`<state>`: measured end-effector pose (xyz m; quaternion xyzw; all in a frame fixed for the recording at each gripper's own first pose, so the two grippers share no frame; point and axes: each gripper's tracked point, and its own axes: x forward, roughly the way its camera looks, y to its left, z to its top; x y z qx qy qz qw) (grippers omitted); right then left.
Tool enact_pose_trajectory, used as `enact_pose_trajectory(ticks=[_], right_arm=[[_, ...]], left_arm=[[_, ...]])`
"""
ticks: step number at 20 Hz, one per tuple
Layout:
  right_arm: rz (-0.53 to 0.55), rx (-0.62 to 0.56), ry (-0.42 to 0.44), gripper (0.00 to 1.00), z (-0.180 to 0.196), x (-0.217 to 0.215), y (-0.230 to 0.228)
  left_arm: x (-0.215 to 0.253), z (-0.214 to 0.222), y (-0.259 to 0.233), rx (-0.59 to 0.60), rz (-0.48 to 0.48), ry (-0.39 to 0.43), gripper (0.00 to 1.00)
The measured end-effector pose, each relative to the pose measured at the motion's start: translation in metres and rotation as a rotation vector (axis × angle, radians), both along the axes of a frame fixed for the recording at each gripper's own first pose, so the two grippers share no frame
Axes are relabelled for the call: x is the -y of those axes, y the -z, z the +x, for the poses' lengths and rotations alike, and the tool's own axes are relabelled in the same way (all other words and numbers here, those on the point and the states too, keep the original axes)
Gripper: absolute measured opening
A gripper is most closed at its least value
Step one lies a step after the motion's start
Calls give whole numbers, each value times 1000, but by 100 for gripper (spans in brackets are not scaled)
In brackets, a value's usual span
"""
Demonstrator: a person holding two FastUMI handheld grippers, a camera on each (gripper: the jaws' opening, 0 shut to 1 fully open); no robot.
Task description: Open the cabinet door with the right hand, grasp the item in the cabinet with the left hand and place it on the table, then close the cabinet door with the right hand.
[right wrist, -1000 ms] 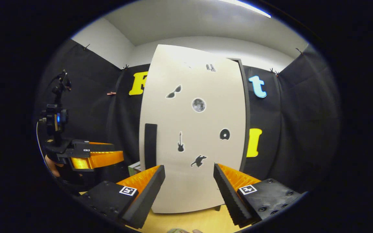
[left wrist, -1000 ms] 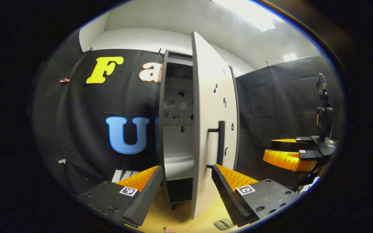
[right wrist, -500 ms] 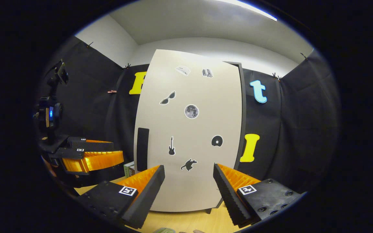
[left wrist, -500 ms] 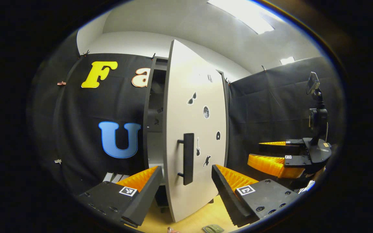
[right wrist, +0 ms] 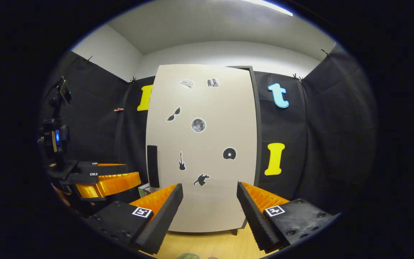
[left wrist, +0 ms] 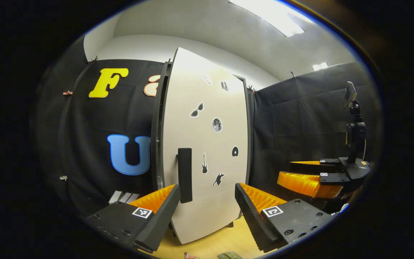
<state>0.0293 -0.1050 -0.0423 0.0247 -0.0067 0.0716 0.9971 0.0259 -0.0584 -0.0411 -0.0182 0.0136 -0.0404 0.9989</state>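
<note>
Door (right wrist: pixel 201 151) of the cabinet (left wrist: pixel 158 122) stands almost shut; in the left gripper view a thin dark gap shows along its handle-side edge, so by my judgement the closing step is not yet finished.

Working left to right in the right gripper view: your left gripper (right wrist: pixel 108 180) hangs off to the side, fingers a little apart with nothing between them, well clear of the door. Just past its fingertips the corner of a small box (right wrist: pixel 143 189) shows low beside the cabinet; I take this to be the removed item resting on the table (right wrist: pixel 207 244), though too little is visible to be sure. Next comes the dark handle (right wrist: pixel 152 166), then the door face. Your right gripper (right wrist: pixel 210 205) faces the door, fingers spread wide and empty, not touching the panel.

Recommendation: press flat on the panel near the handle side, push straight and gently until the gap disappears, and hold the left gripper where it is.
</note>
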Motion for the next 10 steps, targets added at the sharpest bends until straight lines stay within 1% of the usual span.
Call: enact_pose_trajectory(ticks=[2,6,10], right_arm=[[4,32,9,98,-3,4,-11],[-4,67,0,98,-8,5,-20],[-4,65,-16,98,-13,2,-19]], left_arm=[[4,4,-4,6,2,1,95],[6,4,-6,17,5,-3,95],[6,4,-7,19,12,-5,95]])
